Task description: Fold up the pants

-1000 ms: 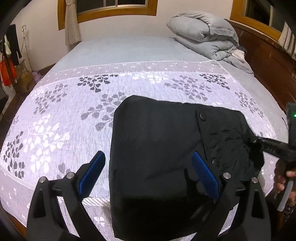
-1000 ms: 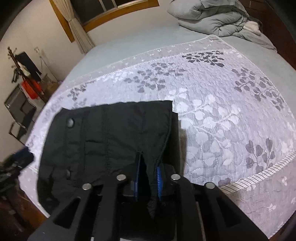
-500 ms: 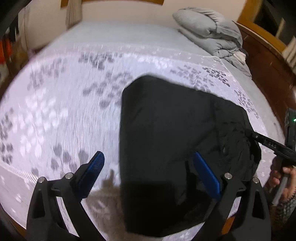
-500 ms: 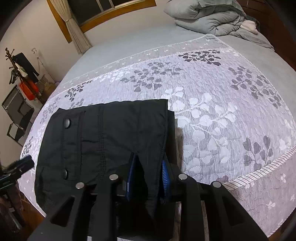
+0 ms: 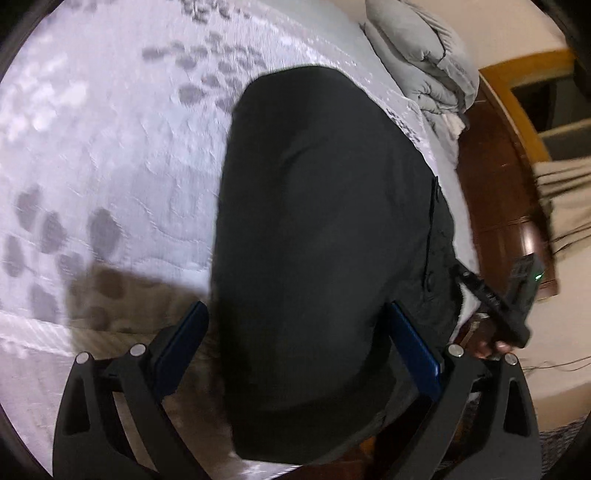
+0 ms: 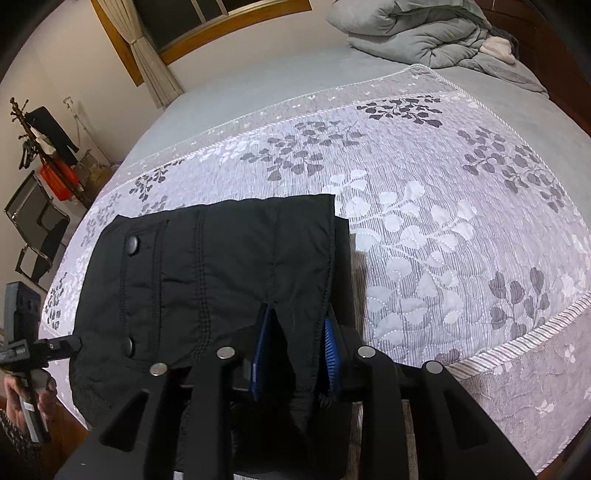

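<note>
The black pants lie folded into a squat rectangle on the bed's leaf-patterned cover, near its front edge. My right gripper is open; a flap of the pants' near edge hangs loosely between its blue pads. My left gripper is wide open and tilted down over the other end of the folded pants, its blue pads on either side of the bundle and apart from it. In the right wrist view the left gripper's tip reaches the pants' left edge.
A heap of grey duvet sits at the bed's far right, beside a dark wooden headboard. A coat rack and a folding chair stand off the bed's left side. A hand holds the right gripper.
My left gripper has dropped and rolled, coming in closer over the pants' end. The right gripper's pads have spread apart around the flap and the hand has stayed put.
</note>
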{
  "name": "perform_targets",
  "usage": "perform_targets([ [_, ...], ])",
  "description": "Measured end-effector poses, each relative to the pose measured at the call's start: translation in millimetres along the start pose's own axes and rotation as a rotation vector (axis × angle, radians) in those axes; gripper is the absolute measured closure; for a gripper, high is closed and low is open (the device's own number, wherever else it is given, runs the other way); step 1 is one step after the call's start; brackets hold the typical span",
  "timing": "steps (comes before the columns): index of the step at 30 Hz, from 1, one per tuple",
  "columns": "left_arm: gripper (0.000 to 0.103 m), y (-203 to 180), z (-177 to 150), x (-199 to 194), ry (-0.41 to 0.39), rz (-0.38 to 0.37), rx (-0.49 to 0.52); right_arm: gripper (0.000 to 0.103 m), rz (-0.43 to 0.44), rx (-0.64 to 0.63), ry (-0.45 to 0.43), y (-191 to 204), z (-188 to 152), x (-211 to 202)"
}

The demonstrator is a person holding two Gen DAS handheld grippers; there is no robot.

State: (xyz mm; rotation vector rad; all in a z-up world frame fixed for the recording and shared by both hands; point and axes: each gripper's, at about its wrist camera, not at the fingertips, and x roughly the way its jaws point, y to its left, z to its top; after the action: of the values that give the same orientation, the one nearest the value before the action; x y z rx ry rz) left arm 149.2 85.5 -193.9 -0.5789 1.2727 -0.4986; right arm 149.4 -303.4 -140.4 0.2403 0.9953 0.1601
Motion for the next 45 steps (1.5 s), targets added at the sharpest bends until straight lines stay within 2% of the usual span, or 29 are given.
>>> perform_targets([
  [7, 0.006, 4, 1, 22, 0.046, -0.108, -0.074, 0.074, 0.0, -0.008, 0.004, 1, 1, 2],
  [13, 0.003, -9, 6, 38, 0.074, -0.083, -0.09, 0.071, -0.001, -0.018, 0.003, 1, 0, 3],
  [16, 0.004, -11, 6, 38, 0.061, -0.078, -0.092, 0.062, 0.019, -0.016, 0.007, -2, 0, -1],
  [18, 0.004, -15, 9, 40, 0.054, -0.07, -0.088, 0.043, 0.036, -0.006, 0.005, -6, 0, -5],
  [19, 0.004, -14, 10, 40, 0.054, -0.066, -0.089, 0.042, 0.048, 0.001, -0.002, -10, -1, -9],
  [21, 0.004, -15, 12, 41, 0.058, -0.056, -0.095, 0.042, 0.069, 0.017, 0.001, -17, -3, -14],
  [24, 0.004, -14, 15, 42, 0.065, -0.044, -0.098, 0.042, 0.125, 0.03, 0.054, -24, -9, -14],
  [28, 0.003, -20, 17, 45, 0.063, -0.023, -0.093, 0.042, 0.158, 0.026, 0.094, -24, -27, -16],
  [29, 0.003, -22, 17, 45, 0.062, -0.016, -0.09, 0.047, 0.168, 0.032, 0.088, -24, -30, -16],
  [30, 0.003, -23, 17, 46, 0.06, -0.008, -0.086, 0.062, 0.195, 0.039, 0.087, -22, -32, -17],
  [31, 0.003, -27, 19, 48, 0.058, -0.001, -0.083, 0.062, 0.191, 0.044, 0.082, -21, -33, -19],
  [34, 0.002, -31, 22, 50, 0.057, 0.016, -0.082, 0.075, 0.177, -0.003, 0.07, -12, -30, -25],
  [36, 0.002, -31, 25, 51, 0.06, 0.016, -0.084, 0.079, 0.221, 0.007, 0.047, -12, -26, -36],
  [39, 0.002, -31, 27, 52, 0.061, 0.016, -0.083, 0.08, 0.281, 0.047, 0.04, -20, -24, -43],
  [41, 0.002, -28, 26, 51, 0.066, 0.023, -0.074, 0.08, 0.231, 0.031, 0.092, -22, -31, -31],
  [43, 0.002, -30, 25, 51, 0.068, 0.036, -0.058, 0.079, 0.211, 0.027, 0.1, -23, -36, -25],
  [44, 0.002, -32, 25, 52, 0.068, 0.045, -0.051, 0.076, 0.208, 0.021, 0.093, -23, -37, -26],
  [45, 0.002, -34, 25, 52, 0.067, 0.05, -0.047, 0.067, 0.199, 0.014, 0.09, -23, -37, -27],
])
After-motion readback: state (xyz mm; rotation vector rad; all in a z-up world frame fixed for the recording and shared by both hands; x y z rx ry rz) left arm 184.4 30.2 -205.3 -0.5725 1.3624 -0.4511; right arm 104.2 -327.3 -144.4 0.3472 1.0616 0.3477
